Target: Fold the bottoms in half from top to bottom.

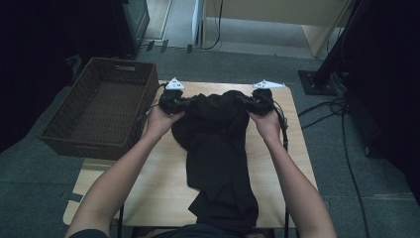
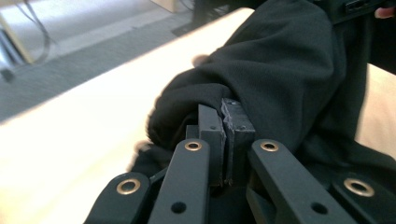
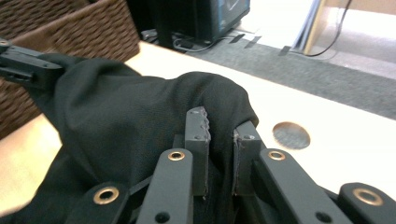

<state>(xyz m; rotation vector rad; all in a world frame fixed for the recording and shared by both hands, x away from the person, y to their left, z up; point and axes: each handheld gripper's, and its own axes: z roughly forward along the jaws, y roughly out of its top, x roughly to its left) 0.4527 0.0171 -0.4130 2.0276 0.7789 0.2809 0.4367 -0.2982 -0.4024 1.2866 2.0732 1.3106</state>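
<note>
Black garment [image 1: 218, 148] lies along the wooden table [image 1: 163, 188], its far edge pinched by left gripper [image 1: 184, 104] and right gripper [image 1: 247, 103], both clamped; lifting evenly should keep the cloth taut.

No legible text, labels, brand marks or numbers anywhere in the three views. Surfaces checked: the black garment [image 1: 218, 144], the wicker basket [image 1: 106, 106] left of it, and both grippers' jaws — all unmarked. The dark box behind the basket shows a faint pale mark in the right gripper view, too blurred to read.
</note>
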